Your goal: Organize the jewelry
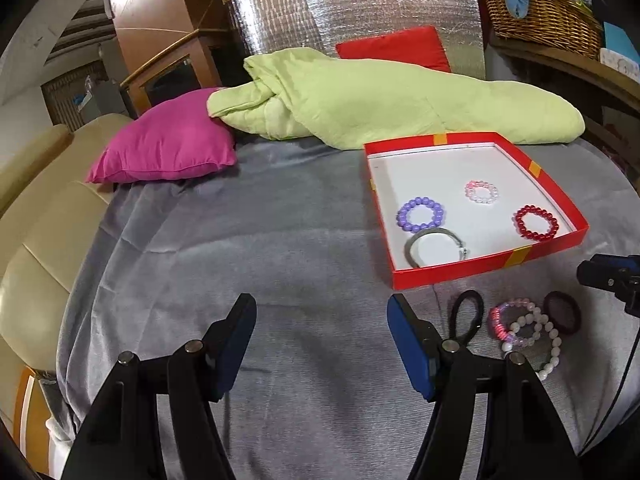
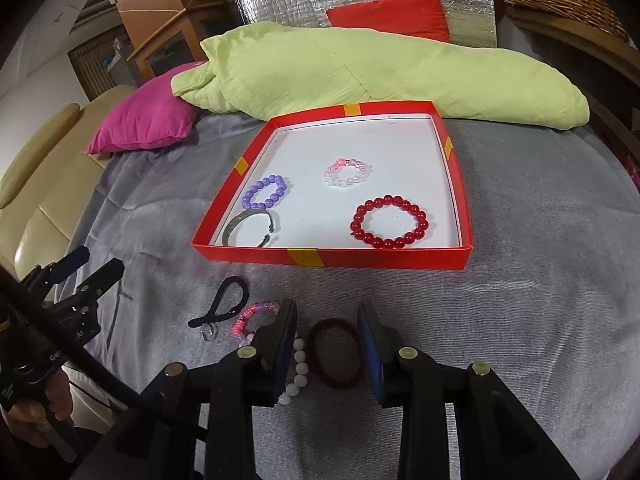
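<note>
Jewelry half sorted: four pieces in box, four left on bed

Jewelry sits in two groups on the grey bed cover [image 2: 520,200], read left to right in the right wrist view. Far left edge: left gripper [image 2: 86,270], fingers spread apart, holding nothing, parked off to the side, likely to keep out of the way. Lower left of centre: loose pile on the cover, in front of the box. Black hair tie [image 2: 226,298] first, then pink coil bracelet [image 2: 250,318], then white bead bracelet [image 2: 298,368] partly hidden behind a finger, then dark red hair tie [image 2: 336,354]. The pink and white pieces seem to touch or overlap; the black tie lies just apart.

Right gripper [image 2: 329,354] at bottom centre, fingers open and empty, straddling the dark red hair tie on both sides. Judgement: this is the next pick, lined up for a pinch; whether the fingers touch the cover yet, cannot tell.

Upper centre: red box [image 2: 332,258], shallow, white floor. Inside, left to right: purple bead bracelet [image 2: 264,192], silver bangle [image 2: 250,228] just beside it near the front left corner, pink-white bead bracelet [image 2: 346,172] mid box, red bead bracelet [image 2: 390,222] front right. Pieces are spaced out, probably so they don't tangle. Roughly half done.
</note>
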Demonstrator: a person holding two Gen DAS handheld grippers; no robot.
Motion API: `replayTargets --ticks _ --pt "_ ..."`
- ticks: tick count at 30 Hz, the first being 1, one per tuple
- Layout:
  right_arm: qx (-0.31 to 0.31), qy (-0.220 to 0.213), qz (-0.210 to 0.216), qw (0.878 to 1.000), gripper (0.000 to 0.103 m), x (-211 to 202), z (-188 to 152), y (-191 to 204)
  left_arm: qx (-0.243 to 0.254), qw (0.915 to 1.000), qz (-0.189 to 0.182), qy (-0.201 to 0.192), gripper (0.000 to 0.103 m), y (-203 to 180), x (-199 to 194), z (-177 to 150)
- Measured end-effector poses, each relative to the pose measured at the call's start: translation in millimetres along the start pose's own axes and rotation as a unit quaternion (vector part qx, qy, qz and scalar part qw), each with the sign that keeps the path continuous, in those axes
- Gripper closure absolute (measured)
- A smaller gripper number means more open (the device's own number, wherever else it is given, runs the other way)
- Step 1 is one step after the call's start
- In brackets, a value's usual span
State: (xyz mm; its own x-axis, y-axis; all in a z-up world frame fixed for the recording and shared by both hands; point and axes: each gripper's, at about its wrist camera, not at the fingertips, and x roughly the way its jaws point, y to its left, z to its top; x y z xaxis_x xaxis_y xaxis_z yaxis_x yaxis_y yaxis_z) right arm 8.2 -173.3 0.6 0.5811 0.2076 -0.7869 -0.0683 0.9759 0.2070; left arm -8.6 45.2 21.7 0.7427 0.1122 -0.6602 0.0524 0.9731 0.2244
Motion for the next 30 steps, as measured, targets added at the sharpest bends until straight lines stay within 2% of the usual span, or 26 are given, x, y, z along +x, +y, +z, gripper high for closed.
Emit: replayTargets --ticks 17,30 --pt "-0.010 0.008 0.006 1.000 0.069 9 2 13 -0.048 0.9986 0.015 -0.013 0.034 37 -6 -3" --pt "-0.024 0.016 0.011 1.000 0.069 14 1 24 -0.059 0.9979 0.018 -0.019 0.034 47 -8 -3"
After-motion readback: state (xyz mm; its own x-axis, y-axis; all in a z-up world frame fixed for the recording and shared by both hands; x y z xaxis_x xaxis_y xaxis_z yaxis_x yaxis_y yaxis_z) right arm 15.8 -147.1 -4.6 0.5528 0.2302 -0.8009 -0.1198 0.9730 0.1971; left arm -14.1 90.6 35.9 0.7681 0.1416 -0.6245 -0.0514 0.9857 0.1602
